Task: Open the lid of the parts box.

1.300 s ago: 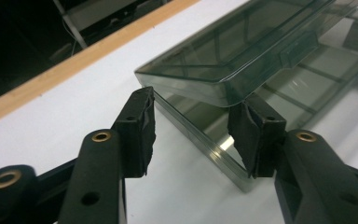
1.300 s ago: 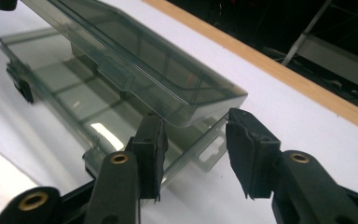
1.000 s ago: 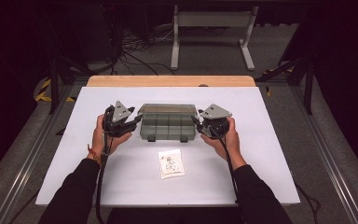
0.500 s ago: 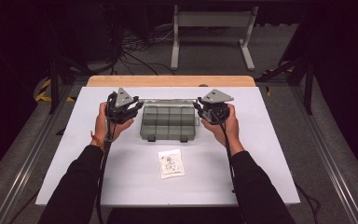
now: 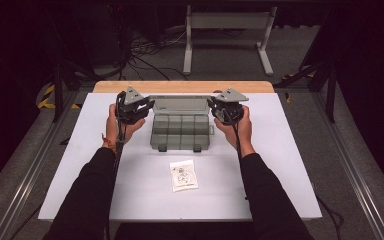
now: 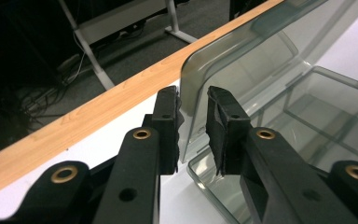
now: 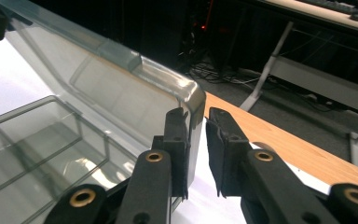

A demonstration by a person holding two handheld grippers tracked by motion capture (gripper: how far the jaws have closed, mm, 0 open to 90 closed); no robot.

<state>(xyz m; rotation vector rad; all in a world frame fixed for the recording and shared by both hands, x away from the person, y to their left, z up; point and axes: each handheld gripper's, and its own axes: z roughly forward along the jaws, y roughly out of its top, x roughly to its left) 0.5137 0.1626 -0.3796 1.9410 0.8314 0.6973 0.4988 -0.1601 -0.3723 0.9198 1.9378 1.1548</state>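
Nearest the person, at six o'clock on the white worktop (image 5: pixel 280 165), lies a small flat printed sachet (image 5: pixel 183 175), thin and crinkly by its look. Past it sits the compartment box (image 5: pixel 181 131), smoky clear plastic with moulded dividers, two latch tabs on its near edge, and rounded corners. Its lid (image 5: pixel 180 104) stands raised at twelve o'clock, hinged at the far side.

The left hand-held gripper (image 6: pixel 193 107) has the lid's left edge between its jaws, which have just been closing; a slim gap shows at the inner pad, so the grip looks loose. The right hand-held gripper (image 7: pixel 196 122) likewise straddles the lid's right corner, its inner pad against the wall and its outer pad apart.

My worry: the smooth, glossy plastic could slip from the black pads and the lid drop shut, or uneven lifting could twist the thin hinge or drag the light box toward the wooden far edge (image 5: pixel 180 87).
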